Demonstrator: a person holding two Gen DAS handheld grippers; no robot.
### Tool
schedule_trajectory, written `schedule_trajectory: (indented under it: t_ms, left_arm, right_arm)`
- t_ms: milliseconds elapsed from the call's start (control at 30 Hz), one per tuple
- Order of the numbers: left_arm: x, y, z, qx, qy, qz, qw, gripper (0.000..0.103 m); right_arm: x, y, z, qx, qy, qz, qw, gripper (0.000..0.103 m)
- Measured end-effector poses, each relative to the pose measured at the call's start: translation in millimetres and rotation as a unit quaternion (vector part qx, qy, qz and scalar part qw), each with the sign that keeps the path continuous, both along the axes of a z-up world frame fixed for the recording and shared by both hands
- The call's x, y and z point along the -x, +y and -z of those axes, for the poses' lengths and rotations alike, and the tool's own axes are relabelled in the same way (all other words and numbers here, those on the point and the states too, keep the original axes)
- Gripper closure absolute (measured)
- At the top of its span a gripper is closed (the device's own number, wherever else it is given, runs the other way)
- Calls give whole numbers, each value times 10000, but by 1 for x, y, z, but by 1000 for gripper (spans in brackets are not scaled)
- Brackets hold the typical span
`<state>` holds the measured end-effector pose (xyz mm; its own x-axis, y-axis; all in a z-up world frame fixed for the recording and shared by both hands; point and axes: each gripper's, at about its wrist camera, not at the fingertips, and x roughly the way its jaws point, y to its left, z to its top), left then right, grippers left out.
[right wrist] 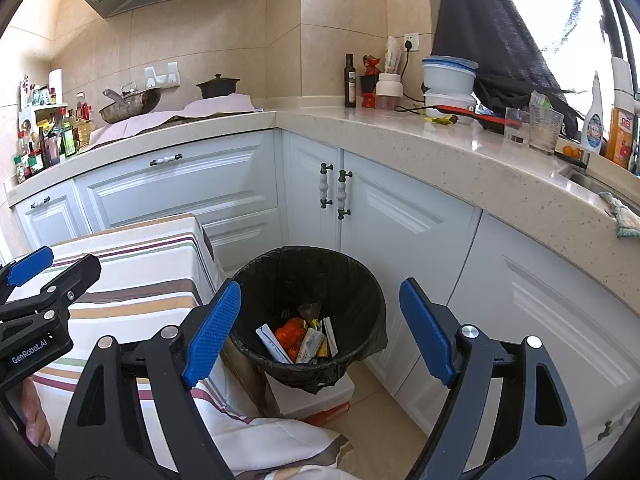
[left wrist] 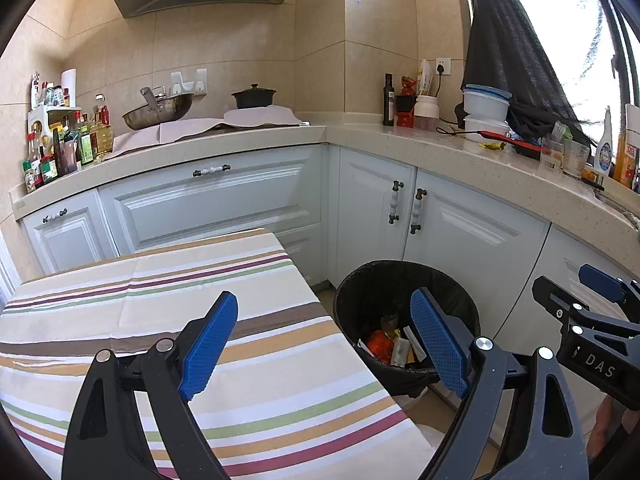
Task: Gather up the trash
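A black-lined trash bin [left wrist: 352, 308] stands on the floor beside the striped table [left wrist: 160, 320]; it also shows in the right wrist view [right wrist: 360, 292]. Inside lie an orange wrapper [right wrist: 290, 336], white packets [right wrist: 272, 344] and other scraps. My left gripper [left wrist: 324, 344] is open and empty, over the table's right edge beside the bin. My right gripper [right wrist: 320, 332] is open and empty, held above the bin's mouth. Each gripper shows at the edge of the other's view: the right one [left wrist: 592, 312], the left one [right wrist: 36, 280].
White cabinets [right wrist: 400, 216] and an L-shaped stone counter [right wrist: 460, 148] surround the bin. On the counter are a yellow wrapper [right wrist: 444, 120], glasses [right wrist: 544, 130], tubs, bottles, a wok [left wrist: 158, 112] and a black pot [left wrist: 254, 96]. The bin rests on a white box [right wrist: 320, 396].
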<state>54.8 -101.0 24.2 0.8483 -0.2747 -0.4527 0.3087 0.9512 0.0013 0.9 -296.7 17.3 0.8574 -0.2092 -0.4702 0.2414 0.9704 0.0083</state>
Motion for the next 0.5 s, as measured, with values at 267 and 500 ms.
schedule_trajectory:
  t_ms: [267, 500]
  left_arm:
    - [0, 0, 1, 2, 12, -4, 10000, 17]
    - [0, 0, 1, 6, 13, -6, 10000, 17]
  right_arm:
    - [-2, 0, 0, 11, 9, -2, 10000, 23]
    - [-2, 0, 0, -2, 13, -4, 10000, 23]
